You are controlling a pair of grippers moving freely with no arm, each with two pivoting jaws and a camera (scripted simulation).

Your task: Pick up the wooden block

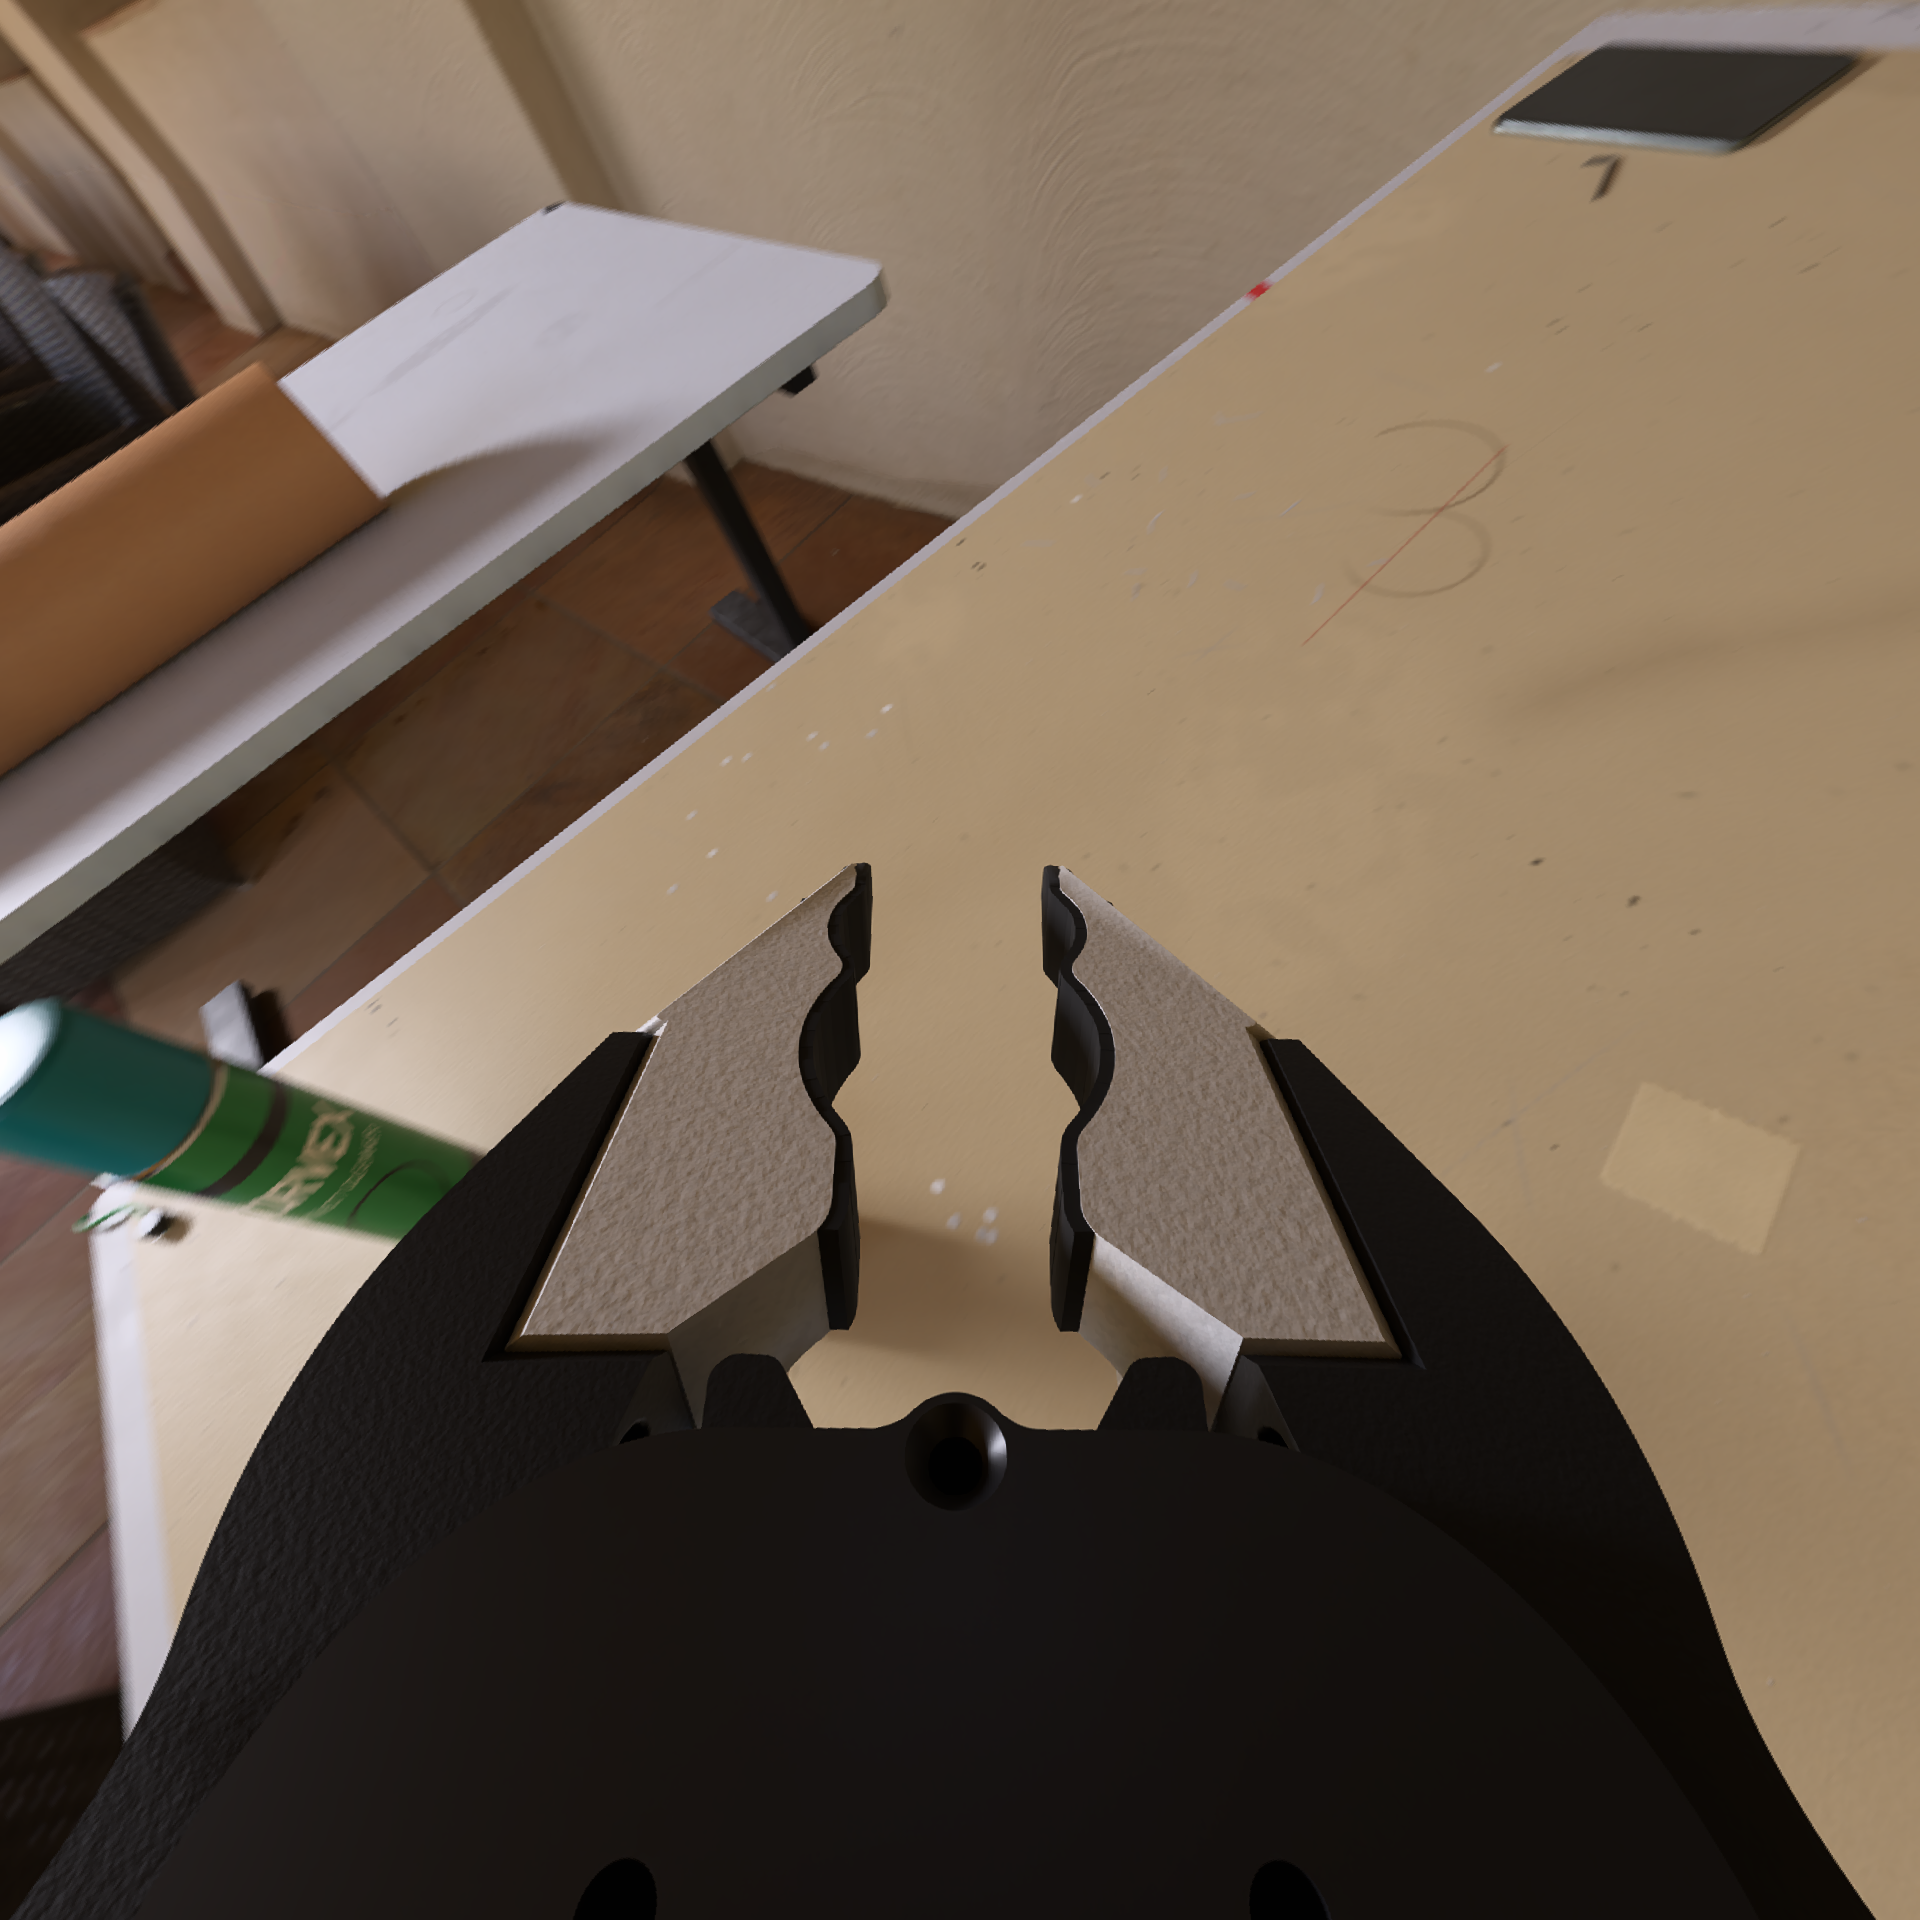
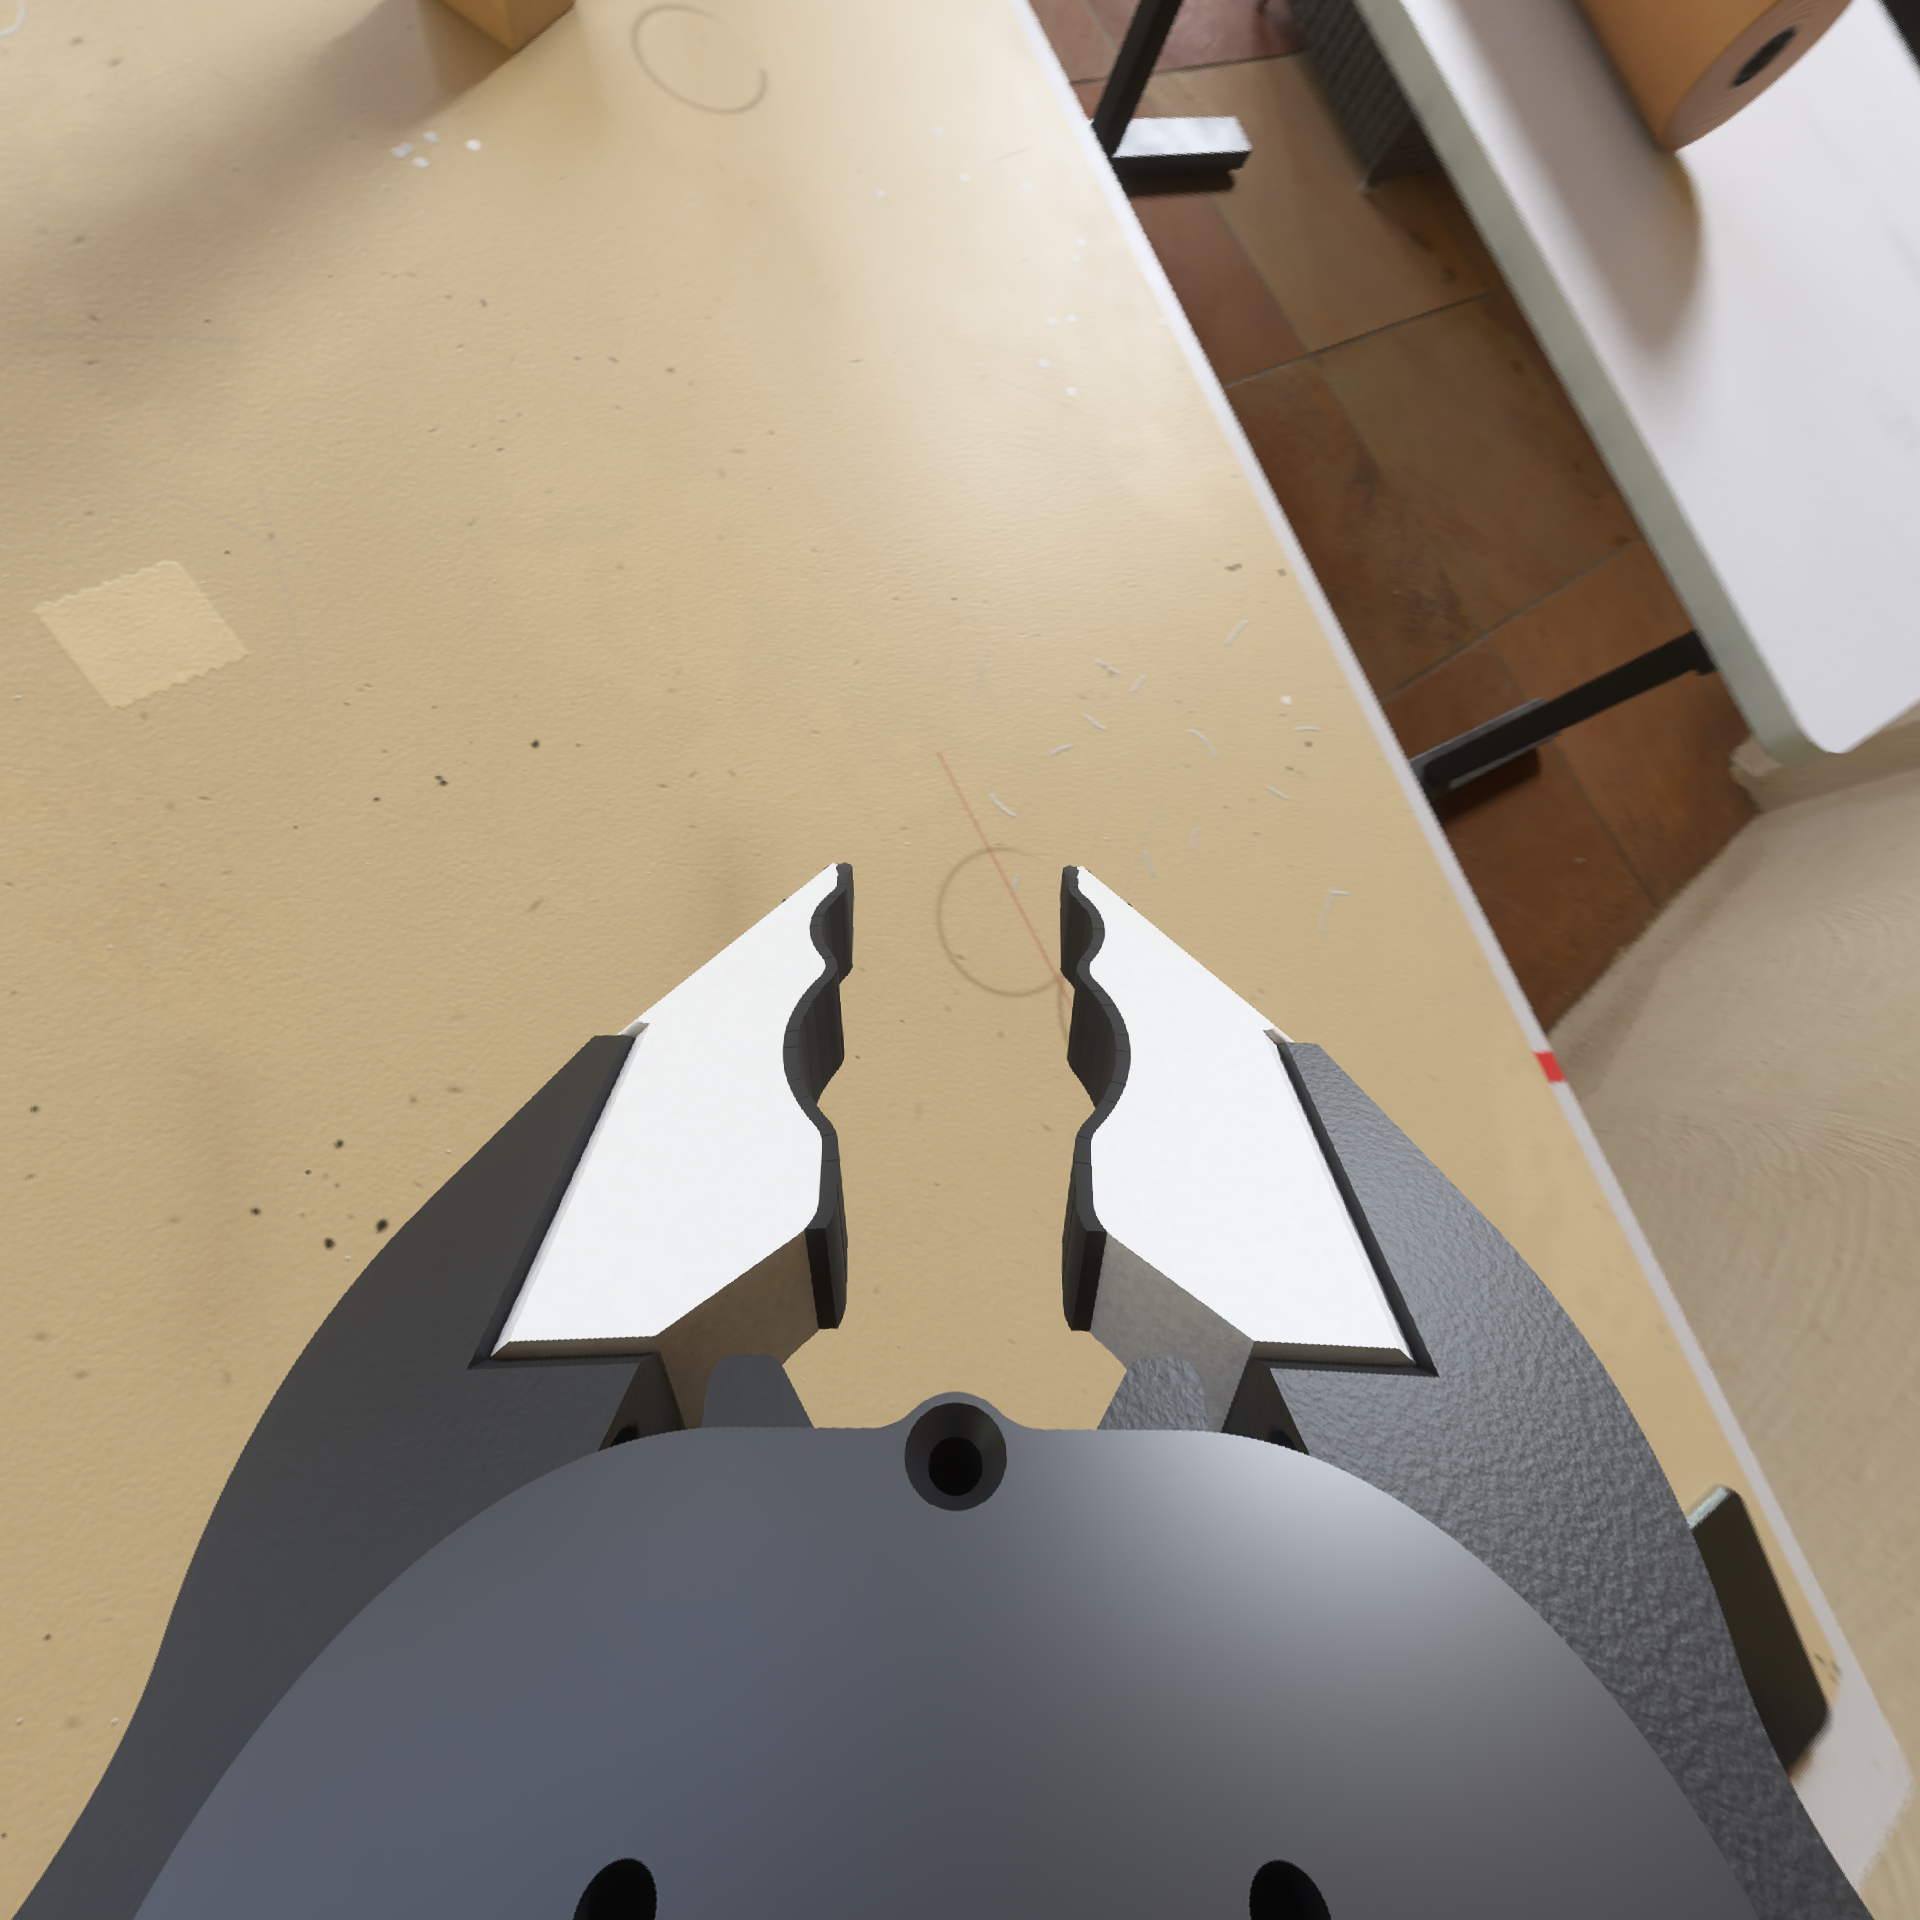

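A corner of the wooden block (image 2: 506, 18) shows at the top left edge of the right wrist view, resting on the tan table (image 2: 623, 468); most of it is cut off by the frame. My right gripper (image 2: 956, 878) is open and empty above the table, far from the block. My left gripper (image 1: 956, 878) is open and empty above the same table (image 1: 1351, 831). The block does not show in the left wrist view.
A green cylindrical can (image 1: 208, 1132) lies at the table's left edge beside my left gripper. A dark flat slab (image 1: 1673, 99) lies at the far corner and also shows in the right wrist view (image 2: 1756, 1631). Beyond the table edge stands a white table (image 1: 499, 416) with a brown roll (image 1: 156, 540).
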